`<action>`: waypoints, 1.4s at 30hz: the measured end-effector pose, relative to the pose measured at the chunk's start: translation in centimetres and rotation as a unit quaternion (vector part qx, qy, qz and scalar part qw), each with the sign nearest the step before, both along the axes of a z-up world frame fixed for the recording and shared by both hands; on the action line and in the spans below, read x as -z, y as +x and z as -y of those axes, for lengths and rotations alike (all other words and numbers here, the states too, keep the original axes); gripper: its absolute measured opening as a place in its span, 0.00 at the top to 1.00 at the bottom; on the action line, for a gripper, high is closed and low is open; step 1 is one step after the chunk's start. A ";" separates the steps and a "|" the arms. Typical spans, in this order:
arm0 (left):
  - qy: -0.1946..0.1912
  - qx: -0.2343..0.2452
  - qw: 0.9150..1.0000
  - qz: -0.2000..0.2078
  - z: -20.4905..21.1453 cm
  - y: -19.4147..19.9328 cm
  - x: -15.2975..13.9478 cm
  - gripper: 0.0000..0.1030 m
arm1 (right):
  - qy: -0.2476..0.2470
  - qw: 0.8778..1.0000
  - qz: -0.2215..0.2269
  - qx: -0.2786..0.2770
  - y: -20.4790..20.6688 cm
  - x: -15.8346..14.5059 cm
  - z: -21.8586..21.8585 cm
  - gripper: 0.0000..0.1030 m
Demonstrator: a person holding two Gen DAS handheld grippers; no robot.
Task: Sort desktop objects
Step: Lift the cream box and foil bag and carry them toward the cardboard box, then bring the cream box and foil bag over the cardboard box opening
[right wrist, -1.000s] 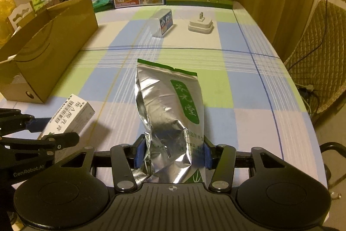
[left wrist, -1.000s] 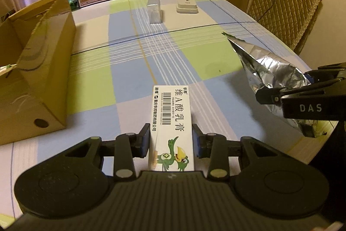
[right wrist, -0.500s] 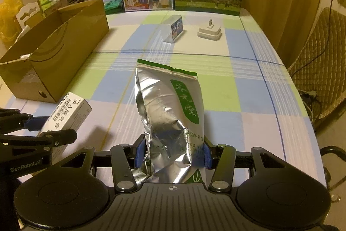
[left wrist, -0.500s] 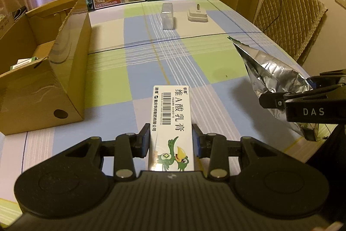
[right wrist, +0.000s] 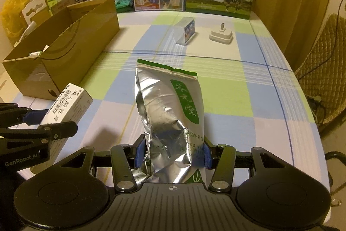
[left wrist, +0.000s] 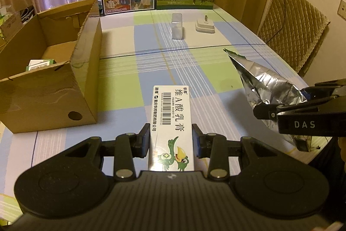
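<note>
Left tool (left wrist: pixel 170 140): clamped on ointment carton (left wrist: pixel 172 122), raised beside cardboard box (left wrist: pixel 64 88) | right tool (right wrist: pixel 172 152): gripping foil pouch (right wrist: pixel 170 114) above desk (right wrist: pixel 227 96) | box holds one small pack (left wrist: pixel 40 63) | remaining: both carried items, clear case (left wrist: pixel 177 28), charger (left wrist: pixel 205 25).

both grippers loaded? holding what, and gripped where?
Yes. Left gripper holds the white ointment box across its long sides, near the end nearest the camera. Right gripper clamps the foil pouch across its lower part.
</note>
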State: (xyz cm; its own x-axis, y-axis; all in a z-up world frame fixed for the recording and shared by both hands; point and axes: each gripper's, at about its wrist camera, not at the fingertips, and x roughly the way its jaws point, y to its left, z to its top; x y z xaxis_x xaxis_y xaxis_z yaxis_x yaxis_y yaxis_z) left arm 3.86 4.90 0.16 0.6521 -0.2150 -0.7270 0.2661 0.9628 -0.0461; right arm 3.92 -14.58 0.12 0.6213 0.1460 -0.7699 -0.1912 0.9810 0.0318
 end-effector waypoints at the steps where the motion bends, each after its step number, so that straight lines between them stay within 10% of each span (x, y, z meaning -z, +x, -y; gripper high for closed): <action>1: -0.001 -0.001 1.000 0.001 -0.1 0.0 -0.1 0.68 | 0.000 1.000 0.000 -0.001 0.0 0.0 -0.1 0.53; 42: 0.003 -0.050 0.998 0.044 -7.3 0.2 -4.5 0.68 | -0.001 0.997 0.023 -0.073 3.2 -2.6 -7.8 0.53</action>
